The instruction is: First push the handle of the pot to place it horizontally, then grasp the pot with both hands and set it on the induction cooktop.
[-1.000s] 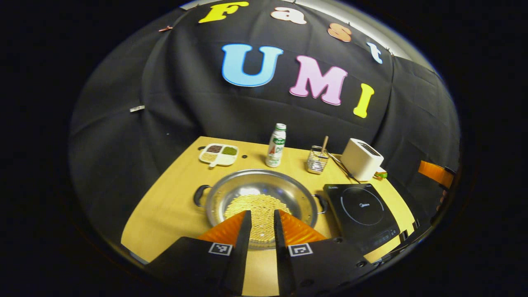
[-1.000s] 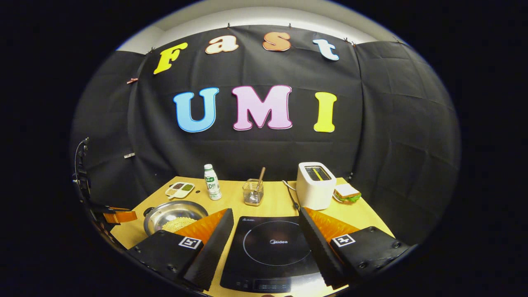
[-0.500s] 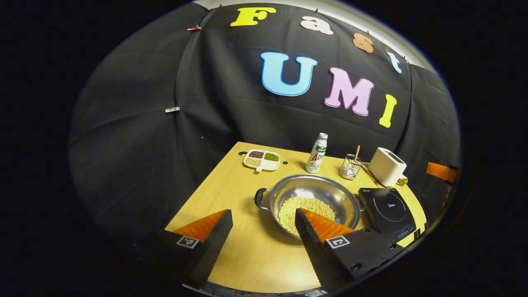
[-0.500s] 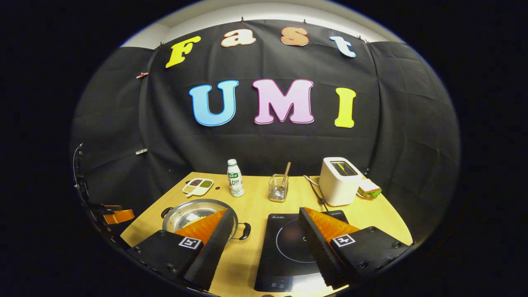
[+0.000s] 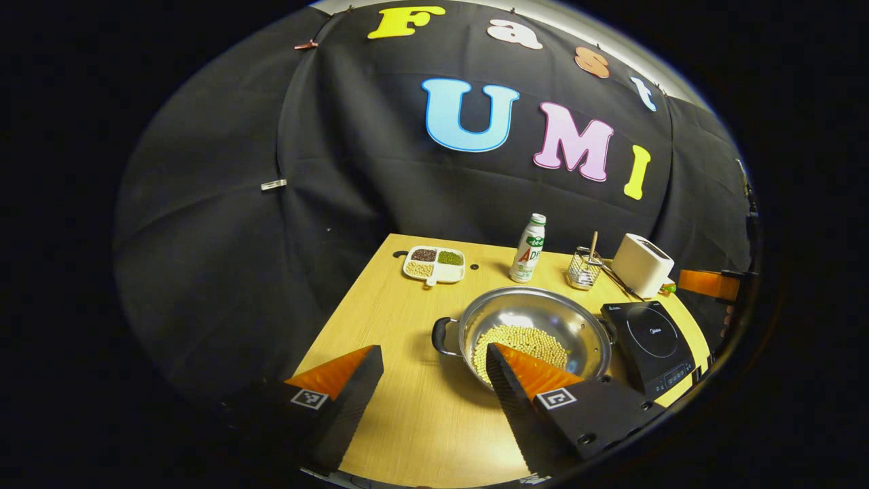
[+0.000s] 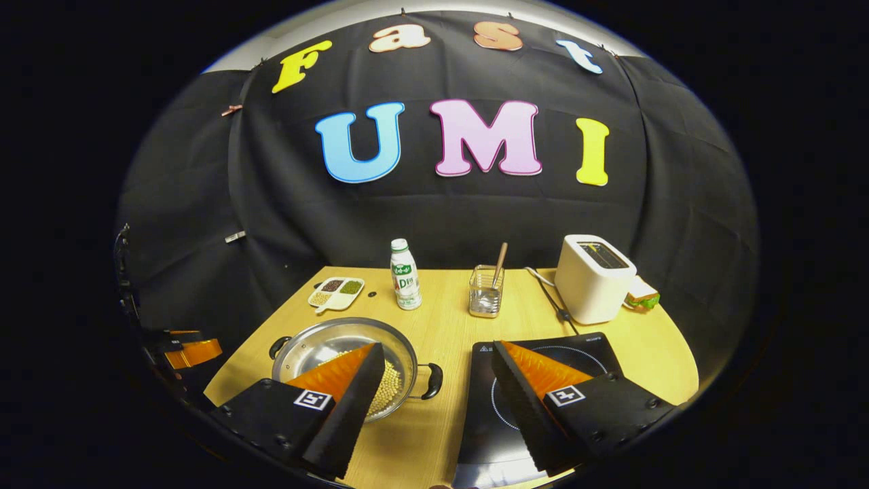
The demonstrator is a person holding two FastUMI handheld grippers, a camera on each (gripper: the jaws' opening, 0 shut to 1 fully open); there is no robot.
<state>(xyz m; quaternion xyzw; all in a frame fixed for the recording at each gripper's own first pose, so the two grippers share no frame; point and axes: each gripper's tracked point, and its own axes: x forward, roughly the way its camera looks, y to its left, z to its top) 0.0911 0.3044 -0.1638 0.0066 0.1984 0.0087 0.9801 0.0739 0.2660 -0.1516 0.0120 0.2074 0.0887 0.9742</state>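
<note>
Centrally, the pot [image 5: 536, 333] of beans sits on the surface [image 5: 394, 326], its handles sideways, just left of the induction cooktop [image 6: 543, 353]. Both the left tongs [image 5: 434, 380] and right tongs [image 6: 438, 387] hover spread wide, gripping nothing, touching nothing. Behind stand a bottle [image 6: 405, 275] and toaster [image 6: 594, 278].

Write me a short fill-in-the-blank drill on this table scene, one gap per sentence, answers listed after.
1. The round steel pot holds small pale ____.
2. The flat black induction cooktop lies on the wooden table beside the pot, and nothing ____ on it.
3. Both the left tool and the right tool have their fingers spread ____.
4. The white toaster stands behind the ____.

Missing words: beans; stands; open; cooktop
</note>
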